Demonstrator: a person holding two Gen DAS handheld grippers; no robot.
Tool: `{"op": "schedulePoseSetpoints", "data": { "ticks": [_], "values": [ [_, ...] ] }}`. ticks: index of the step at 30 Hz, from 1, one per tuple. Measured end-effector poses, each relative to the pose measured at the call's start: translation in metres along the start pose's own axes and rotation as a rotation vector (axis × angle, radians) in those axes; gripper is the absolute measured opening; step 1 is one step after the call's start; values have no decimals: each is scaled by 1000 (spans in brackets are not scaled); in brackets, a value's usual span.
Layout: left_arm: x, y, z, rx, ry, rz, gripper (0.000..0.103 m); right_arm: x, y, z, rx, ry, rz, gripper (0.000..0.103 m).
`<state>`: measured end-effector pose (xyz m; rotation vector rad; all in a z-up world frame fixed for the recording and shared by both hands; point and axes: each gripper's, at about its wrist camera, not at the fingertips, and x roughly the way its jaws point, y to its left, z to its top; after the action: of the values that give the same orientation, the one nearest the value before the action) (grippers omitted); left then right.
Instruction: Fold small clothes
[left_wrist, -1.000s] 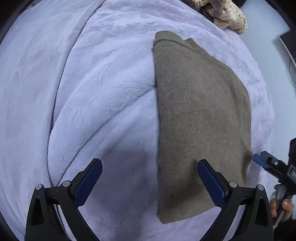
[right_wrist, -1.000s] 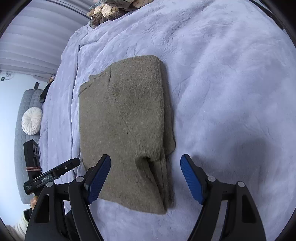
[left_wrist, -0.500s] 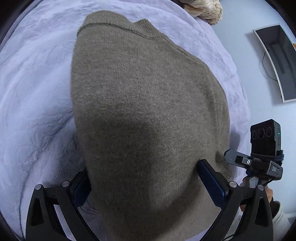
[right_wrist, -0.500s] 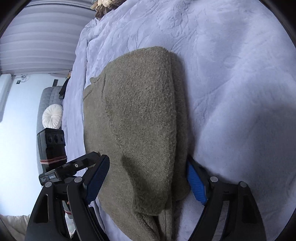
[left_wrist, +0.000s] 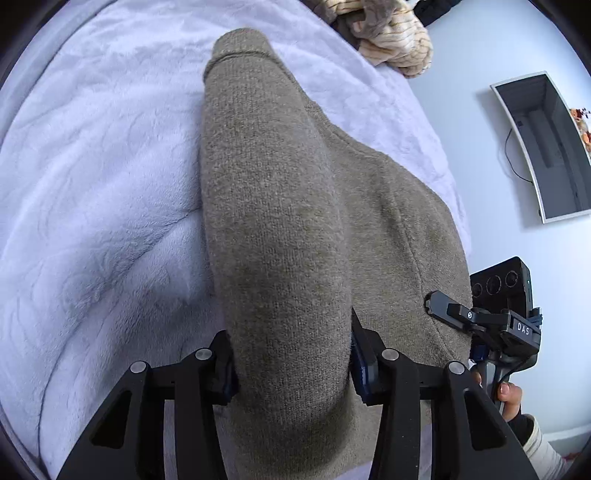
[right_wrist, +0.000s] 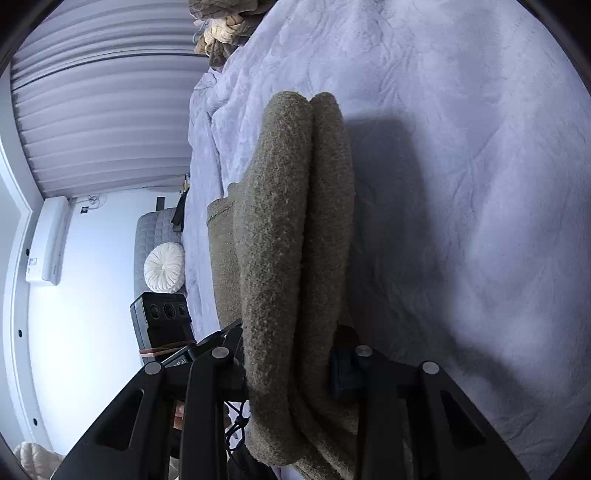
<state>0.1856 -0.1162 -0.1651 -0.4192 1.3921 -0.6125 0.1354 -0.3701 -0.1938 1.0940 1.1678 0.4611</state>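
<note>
While both tools are closing: the jaws of the left gripper (left_wrist: 291, 365) and of the right gripper (right_wrist: 291, 363) are squeezing in on the near end of the folded sweater (left_wrist: 280, 229), and the knit is already bulging up between the fingers of each.

Change from a second ago: both pairs of jaws were standing spread above the cloth; now they are down at it and narrowed, with thick wool filling the gap.

Left tongs: pinching the left side of the near end, where the fabric is rising into a rounded ridge that runs away from the camera.

Right tongs: pinching the right side of the near end; in the right wrist view two thick rolls of the sweater (right_wrist: 295, 229) are lying side by side between the fingers, so I am judging that several layers are caught.

Where the garment is: on the pale lilac blanket (left_wrist: 96, 177) of the bed, long and narrow, its far end with the ribbed collar still resting on the blanket.

Other things in the room: a heap of beige clothes (left_wrist: 395, 40) is waiting at the far edge of the bed, well apart from the sweater; a wall screen (left_wrist: 543, 147) is hanging on the right.

Meaning for the task: the grasp is being made, so the lengthwise folding looks done, and I am expecting the next step to be carrying the near end over toward the collar.

Risk: the lower layers may be slipping out if only the upper ones are held.
</note>
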Motion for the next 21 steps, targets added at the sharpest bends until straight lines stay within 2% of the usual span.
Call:
{"op": "schedulePoseSetpoints", "data": {
  "ticks": [5,10,14,21],
  "values": [
    [-29,-20,-14,39,-33,-20,48,-4,29,-18,-25,16,36,32],
    [-65,-20,-40,35,-41,-36,48,-14,46,-40,-24,34,65,32],
    [-87,-17,-69,46,-21,-10,48,-17,53,-62,-25,64,72,32],
    [-103,12,-132,-39,40,37,48,7,44,-108,27,141,71,32]
  ]
}}
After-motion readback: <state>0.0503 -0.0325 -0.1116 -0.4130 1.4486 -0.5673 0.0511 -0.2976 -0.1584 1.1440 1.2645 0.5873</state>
